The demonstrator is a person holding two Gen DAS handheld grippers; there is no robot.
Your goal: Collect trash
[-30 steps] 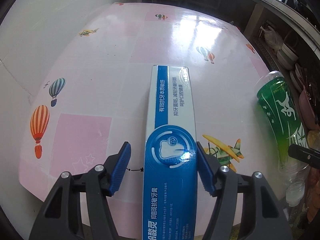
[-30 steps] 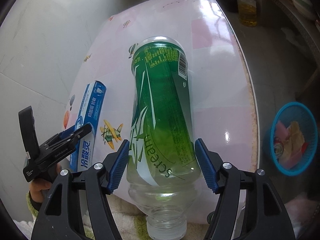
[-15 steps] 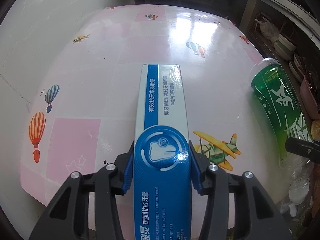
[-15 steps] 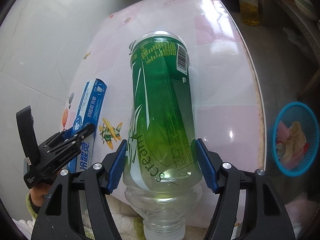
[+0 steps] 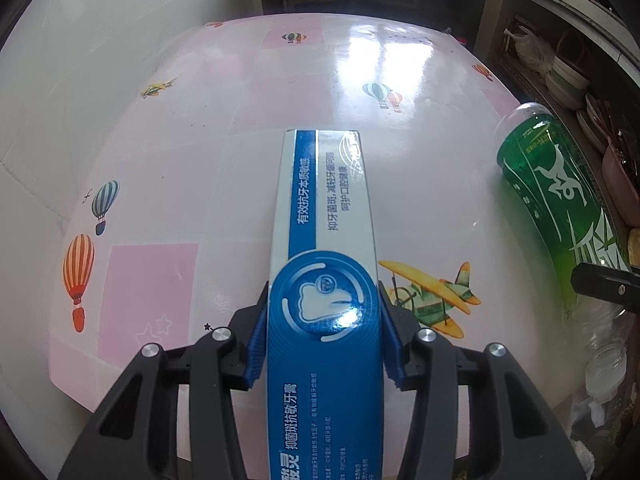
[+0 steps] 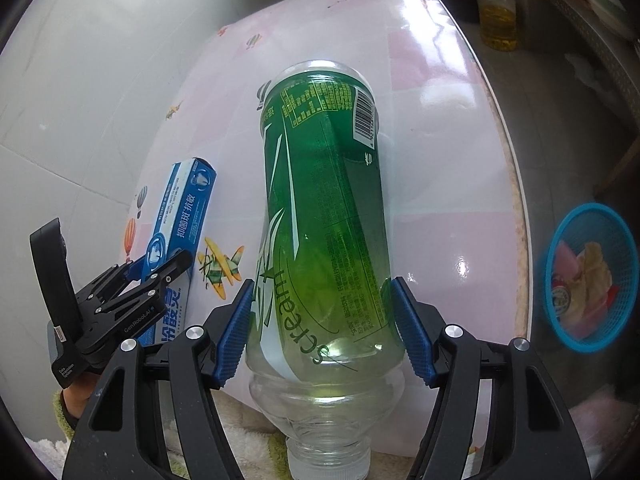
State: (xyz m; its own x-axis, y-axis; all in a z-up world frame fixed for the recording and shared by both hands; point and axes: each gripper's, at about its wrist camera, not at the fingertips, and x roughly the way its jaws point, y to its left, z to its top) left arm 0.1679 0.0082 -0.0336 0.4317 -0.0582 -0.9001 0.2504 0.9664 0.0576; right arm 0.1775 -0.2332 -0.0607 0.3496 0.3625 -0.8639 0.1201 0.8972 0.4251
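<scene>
A blue and white toothpaste box (image 5: 324, 208) lies lengthwise on the pink table (image 5: 240, 140). My left gripper (image 5: 323, 320) is shut on it, both blue pads pressed against its long sides. The right wrist view shows the same box (image 6: 184, 216) and left gripper (image 6: 160, 270) at the left. A green-labelled plastic bottle (image 6: 320, 184) lies with its neck towards the camera. My right gripper (image 6: 322, 308) is shut on it just above the shoulder, a pad on each side. In the left wrist view the bottle (image 5: 552, 184) is at the right table edge.
A blue mesh basket (image 6: 549, 268) with wrappers in it stands on the floor right of the table. An oil bottle (image 6: 498, 20) stands on the floor beyond. Stacked dishes (image 5: 568, 76) fill a shelf at the right. A white wall borders the table's left.
The left jaws, apart from the toothpaste box a second ago, have closed onto its sides. The right gripper and bottle have barely shifted.
</scene>
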